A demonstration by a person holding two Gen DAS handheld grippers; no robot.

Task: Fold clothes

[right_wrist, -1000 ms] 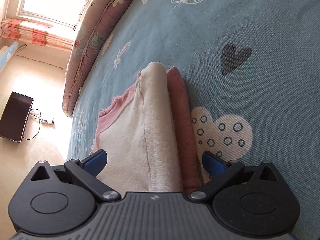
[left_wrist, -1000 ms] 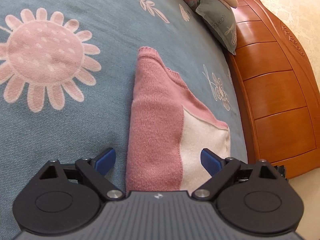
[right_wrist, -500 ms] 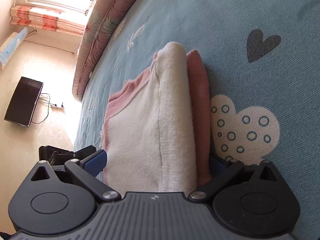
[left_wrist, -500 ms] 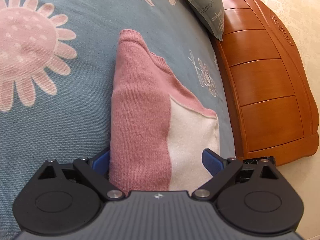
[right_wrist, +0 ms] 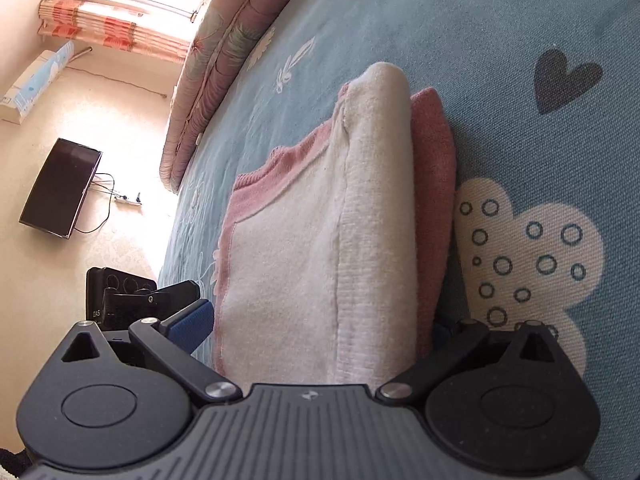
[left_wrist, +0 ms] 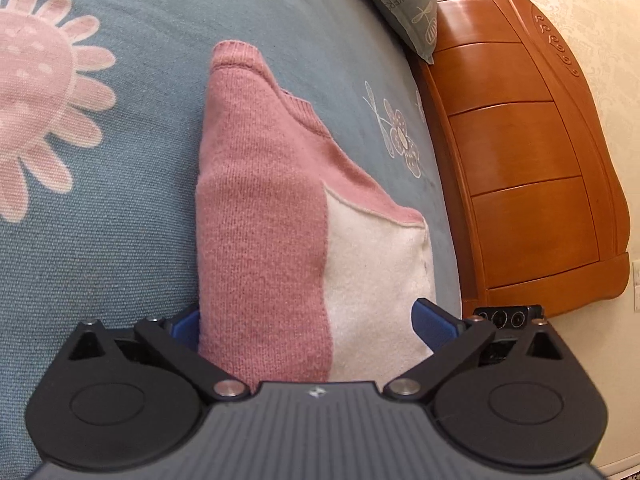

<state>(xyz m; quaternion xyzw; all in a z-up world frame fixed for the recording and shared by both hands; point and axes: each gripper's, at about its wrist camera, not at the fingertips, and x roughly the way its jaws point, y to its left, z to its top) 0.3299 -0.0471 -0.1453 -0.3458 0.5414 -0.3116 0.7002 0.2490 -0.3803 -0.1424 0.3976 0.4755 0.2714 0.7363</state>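
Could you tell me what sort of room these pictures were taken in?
Most likely a home bedroom: the folded sweater lies on a bed's blue patterned bedspread, beside a carved wooden headboard and a pillow.

Your right gripper (right_wrist: 316, 326) sits low over the blue bedspread (right_wrist: 460, 28), its jaws spread wide around the near end of the folded sweater (right_wrist: 320, 248). The sweater's cream panel faces up, with a pink layer showing along its right edge and a pink collar at its far left. Right of the sweater lies a cream cloud print (right_wrist: 532, 248); beyond that, a dark heart (right_wrist: 564, 80). Left of the sweater, past the bed's edge, you see the other gripper (right_wrist: 132, 300) and a dark screen (right_wrist: 60, 188).
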